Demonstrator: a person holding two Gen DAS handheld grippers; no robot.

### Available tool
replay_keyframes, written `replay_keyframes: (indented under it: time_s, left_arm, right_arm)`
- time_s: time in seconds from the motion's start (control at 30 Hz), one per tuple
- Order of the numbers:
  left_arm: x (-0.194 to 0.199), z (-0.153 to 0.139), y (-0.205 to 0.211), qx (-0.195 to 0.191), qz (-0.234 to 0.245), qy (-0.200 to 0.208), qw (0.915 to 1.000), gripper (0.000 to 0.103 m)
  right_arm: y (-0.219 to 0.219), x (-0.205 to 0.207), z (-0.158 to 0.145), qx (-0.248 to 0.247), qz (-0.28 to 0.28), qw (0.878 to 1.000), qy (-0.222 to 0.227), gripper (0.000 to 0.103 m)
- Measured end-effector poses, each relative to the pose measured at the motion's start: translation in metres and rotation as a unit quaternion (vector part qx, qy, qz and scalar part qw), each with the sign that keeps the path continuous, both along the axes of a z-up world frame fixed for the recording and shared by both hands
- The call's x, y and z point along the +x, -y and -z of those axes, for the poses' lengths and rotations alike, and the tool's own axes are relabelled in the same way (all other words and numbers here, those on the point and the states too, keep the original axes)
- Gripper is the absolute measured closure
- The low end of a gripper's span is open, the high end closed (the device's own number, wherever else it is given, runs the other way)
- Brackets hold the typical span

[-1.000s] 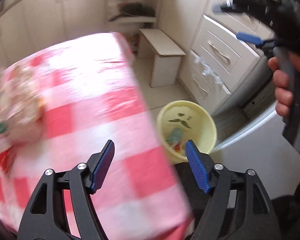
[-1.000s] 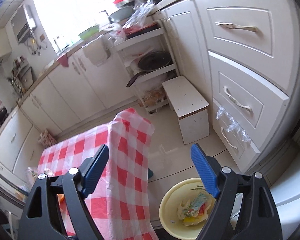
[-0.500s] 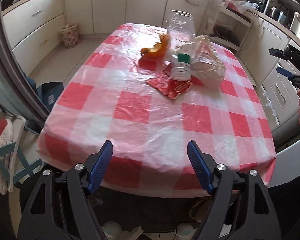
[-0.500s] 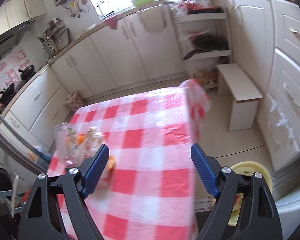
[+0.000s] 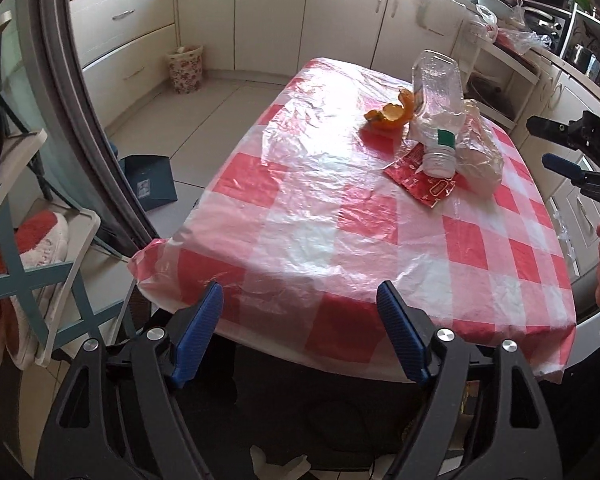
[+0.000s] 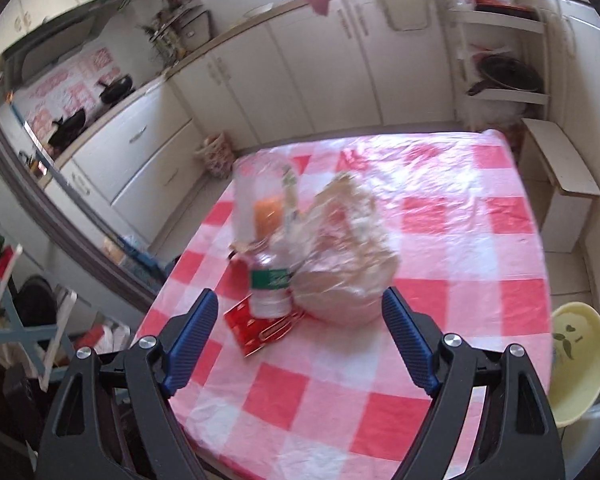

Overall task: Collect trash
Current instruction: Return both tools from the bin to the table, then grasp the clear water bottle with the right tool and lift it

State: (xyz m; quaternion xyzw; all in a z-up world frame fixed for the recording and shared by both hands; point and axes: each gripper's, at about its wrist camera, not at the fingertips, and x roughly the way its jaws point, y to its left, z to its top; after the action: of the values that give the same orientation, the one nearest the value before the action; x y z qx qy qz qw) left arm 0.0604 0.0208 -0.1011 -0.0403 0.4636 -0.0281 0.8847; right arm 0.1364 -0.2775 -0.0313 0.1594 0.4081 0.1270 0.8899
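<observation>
Trash lies in a cluster on the red-and-white checked table (image 5: 340, 220): a crushed clear plastic bottle with a green label (image 5: 438, 120) (image 6: 270, 280), orange peel (image 5: 392, 114), a red wrapper (image 5: 420, 182) (image 6: 260, 326) and a crumpled clear plastic bag (image 5: 480, 156) (image 6: 348, 260). My left gripper (image 5: 300, 332) is open and empty, at the table's near edge. My right gripper (image 6: 300, 340) is open and empty, just short of the bottle and bag; it also shows at the right edge of the left wrist view (image 5: 572, 164). A yellow bin (image 6: 576, 364) stands on the floor right of the table.
White kitchen cabinets (image 5: 260, 20) line the walls. A white step stool (image 6: 560, 176) stands beyond the table's far right corner. A floral basket (image 5: 186, 68) sits on the floor by the cabinets. A blue-framed rack with slippers (image 5: 24, 260) stands on the left.
Both views have swung from the yellow bin and the floor back to the table. The trash cluster is now in front of both grippers. Both jaws have stayed open.
</observation>
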Motion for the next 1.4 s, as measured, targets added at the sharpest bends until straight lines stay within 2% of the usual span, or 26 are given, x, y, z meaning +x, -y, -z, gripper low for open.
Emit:
replay_keyframes:
  time_s: [0.17,0.4,0.67,0.87,1.03,1.17,1.33,1.4]
  left_arm:
    - [-0.004,0.006,-0.012,0.002,-0.011,-0.007,0.9999,0.027]
    - [-0.001,0.010,-0.020,-0.008,-0.022,-0.014,0.9996,0.026]
    - [0.007,0.003,-0.028,-0.003,-0.024,-0.002,0.9997,0.024]
    - [0.032,-0.017,-0.034,0.021,-0.028,0.027,0.9990,0.022]
    - [0.076,-0.023,-0.009,0.058,0.004,0.045,0.9973,0.021]
    - [0.125,-0.011,0.024,0.092,0.049,0.042,0.9937,0.021]
    - [0.180,0.014,0.081,0.157,0.127,0.042,0.9785,0.021]
    - [0.194,0.021,0.098,0.156,0.148,0.043,0.9756,0.022]
  right_arm:
    - [-0.037,0.002,0.013,-0.005,-0.046,0.999,-0.010,0.022]
    - [-0.061,0.007,0.022,-0.003,-0.080,0.997,-0.021,0.022]
    - [-0.081,0.023,0.038,0.055,-0.101,0.992,-0.046,0.022]
    - [-0.078,0.040,0.061,0.095,-0.098,0.988,-0.075,0.022]
    - [-0.053,0.049,0.069,0.115,-0.065,0.988,-0.085,0.022]
    - [-0.027,0.050,0.068,0.128,-0.037,0.987,-0.086,0.022]
    - [0.002,0.043,0.065,0.128,-0.012,0.988,-0.087,0.022]
    - [0.010,0.039,0.064,0.125,-0.008,0.988,-0.087,0.022]
